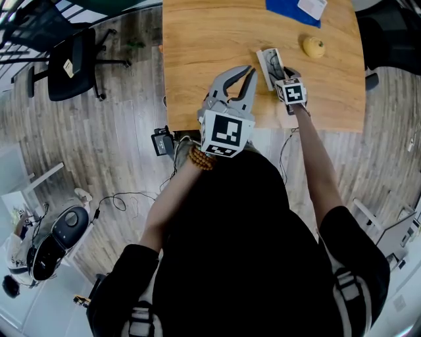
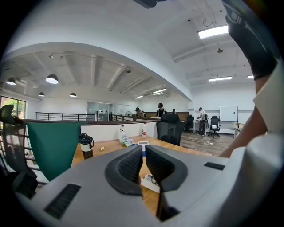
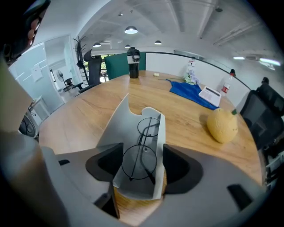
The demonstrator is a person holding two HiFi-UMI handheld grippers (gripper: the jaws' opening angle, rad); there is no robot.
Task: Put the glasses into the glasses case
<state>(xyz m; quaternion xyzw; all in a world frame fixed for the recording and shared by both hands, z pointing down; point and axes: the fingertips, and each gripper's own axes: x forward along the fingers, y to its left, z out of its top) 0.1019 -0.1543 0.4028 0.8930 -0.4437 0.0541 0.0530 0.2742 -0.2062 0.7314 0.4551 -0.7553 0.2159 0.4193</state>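
Observation:
Thin round wire-rimmed glasses (image 3: 143, 150) lie inside the open white glasses case (image 3: 116, 126) on the wooden table (image 1: 210, 46). My right gripper (image 3: 143, 166) points steeply down over the case's near end and is open. One dark pad stands on each side of the case, and the right pad stands a little off its wall. In the head view the case (image 1: 268, 66) lies just beyond the right gripper (image 1: 284, 71). My left gripper (image 1: 248, 71) is held level to the left of the case, with its pads almost together and nothing between them (image 2: 144, 166).
A yellow fruit (image 1: 314, 47) lies to the right of the case. At the table's far edge is a blue cloth (image 1: 293, 12) with a white device on it. A black tumbler (image 3: 133, 62) stands at the far side. Left of the table, an office chair (image 1: 72, 62) stands on the floor.

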